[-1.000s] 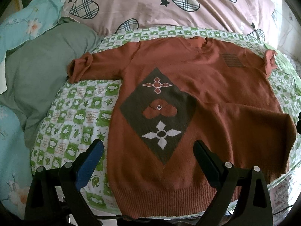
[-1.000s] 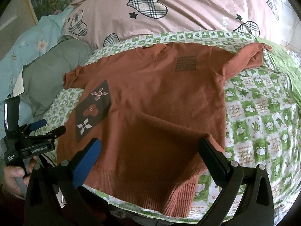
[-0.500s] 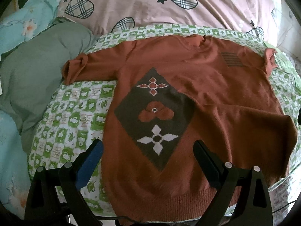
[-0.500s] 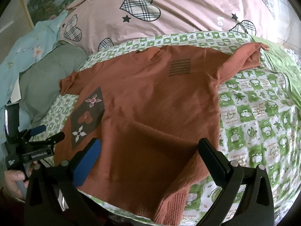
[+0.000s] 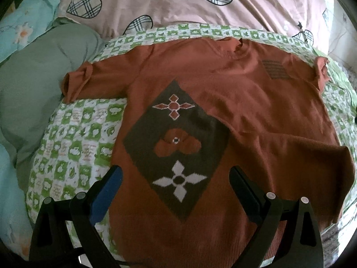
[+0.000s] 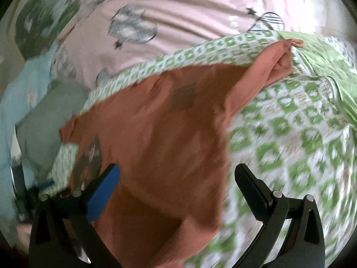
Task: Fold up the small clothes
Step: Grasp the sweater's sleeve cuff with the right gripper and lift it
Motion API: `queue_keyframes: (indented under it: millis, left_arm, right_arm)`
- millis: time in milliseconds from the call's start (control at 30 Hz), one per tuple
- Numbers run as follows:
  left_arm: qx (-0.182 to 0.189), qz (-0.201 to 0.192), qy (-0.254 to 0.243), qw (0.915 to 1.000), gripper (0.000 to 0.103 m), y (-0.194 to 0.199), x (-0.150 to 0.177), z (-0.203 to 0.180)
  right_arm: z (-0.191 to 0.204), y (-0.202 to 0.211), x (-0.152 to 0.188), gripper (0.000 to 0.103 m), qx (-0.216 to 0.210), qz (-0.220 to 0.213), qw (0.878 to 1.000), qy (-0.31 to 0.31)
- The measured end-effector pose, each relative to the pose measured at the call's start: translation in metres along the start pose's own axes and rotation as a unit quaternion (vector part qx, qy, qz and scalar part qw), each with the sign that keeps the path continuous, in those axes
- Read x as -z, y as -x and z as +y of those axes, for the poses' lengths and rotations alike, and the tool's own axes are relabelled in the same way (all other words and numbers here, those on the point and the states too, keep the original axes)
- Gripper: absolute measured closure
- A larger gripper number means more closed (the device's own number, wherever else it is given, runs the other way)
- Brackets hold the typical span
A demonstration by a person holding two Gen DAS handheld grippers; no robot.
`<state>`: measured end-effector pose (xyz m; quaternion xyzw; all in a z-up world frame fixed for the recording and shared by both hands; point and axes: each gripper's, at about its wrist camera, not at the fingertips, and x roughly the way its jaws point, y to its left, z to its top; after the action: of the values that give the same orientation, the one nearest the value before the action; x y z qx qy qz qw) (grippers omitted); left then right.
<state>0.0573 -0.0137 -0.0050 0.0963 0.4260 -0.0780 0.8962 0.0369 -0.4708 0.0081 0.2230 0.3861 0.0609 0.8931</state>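
lying flat on the quilt (image 5: 73, 134), sweater (image 5: 223, 102), both claws spread.

sweater (image 5: 256, 102) | rust-orange, brown diamond motif | spread front-up, sleeves out | right hem corner seemingly rumpled

The setting is a bed (image 5: 73, 134) covered by a quilt printed in green and white checks with small leaf and animal motifs. Across the far side lies a pink duvet (image 5: 169, 2) patterned with plaid hearts and little black stars. To the left sits a plain sage-green pillow (image 5: 40, 84), and beyond it a pale blue floral pillow (image 5: 26, 22) rests against the corner. A plain green sheet (image 6: 330, 67) shows at the far right edge of the quilt in the right wrist view, which is heavily blurred. Bright daylight washes in from the upper right, bleaching the duvet there.
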Motion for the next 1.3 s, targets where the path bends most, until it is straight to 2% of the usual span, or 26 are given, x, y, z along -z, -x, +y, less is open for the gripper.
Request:
queue_keyframes:
  millis: [167,233,333,467,600,733,800,833,867,933,1033,1100,1200,1300]
  left_arm:
    - [0.006,0.007,-0.006,0.9999,0.006,-0.01,-0.011,-0.006]
    - [0.009,0.012,-0.007,0.9999,0.006,-0.015,-0.015,-0.01]
    - [0.008,0.02,-0.01,0.9997,0.006,-0.025,-0.021,-0.014]
    - [0.009,0.039,-0.01,0.9992,0.006,-0.044,-0.026,-0.022]
    - [0.01,0.062,-0.016,0.9979,0.006,-0.065,-0.028,-0.033]
    - [0.014,0.079,-0.022,0.9966,0.006,-0.078,-0.028,-0.043]
    - [0.016,0.084,-0.023,0.9961,0.006,-0.083,-0.029,-0.046]
    - [0.016,0.087,-0.024,0.9958,0.006,-0.085,-0.029,-0.047]
    - [0.016,0.089,-0.024,0.9956,0.006,-0.087,-0.029,-0.047]
    - [0.016,0.095,-0.025,0.995,0.006,-0.09,-0.029,-0.047]
    - [0.018,0.097,-0.022,0.9949,0.006,-0.09,-0.03,-0.045]
    - [0.022,0.094,-0.017,0.9952,0.006,-0.087,-0.029,-0.044]
    - [0.03,0.09,-0.014,0.9954,0.006,-0.082,-0.027,-0.041]
    - [0.037,0.085,-0.005,0.9956,0.006,-0.075,-0.025,-0.036]
  right_arm:
    - [-0.078,-0.014,-0.067,0.028,0.015,-0.035,0.996,-0.076]
    - [-0.109,-0.017,-0.097,0.03,0.031,-0.048,0.993,-0.105]
    - [-0.155,-0.025,-0.142,0.04,0.052,-0.069,0.985,-0.151]
    - [-0.195,-0.038,-0.196,0.051,0.091,-0.086,0.977,-0.17]
    - [-0.223,-0.061,-0.231,0.054,0.115,-0.092,0.974,-0.17]
    - [-0.256,-0.079,-0.254,0.056,0.129,-0.095,0.967,-0.2]
    - [-0.267,-0.088,-0.261,0.064,0.133,-0.091,0.966,-0.204]
    - [-0.271,-0.093,-0.264,0.075,0.125,-0.087,0.967,-0.206]
    - [-0.274,-0.098,-0.266,0.086,0.119,-0.081,0.968,-0.207]
    - [-0.272,-0.103,-0.268,0.095,0.11,-0.072,0.971,-0.202]
    - [-0.247,-0.099,-0.268,0.096,0.079,-0.08,0.979,-0.168]
    - [-0.216,-0.096,-0.266,0.097,0.045,-0.08,0.987,-0.132]
    - [-0.168,-0.098,-0.259,0.097,-0.004,-0.062,0.994,-0.084]
    - [-0.108,-0.109,-0.243,0.097,-0.066,-0.032,0.996,-0.043]
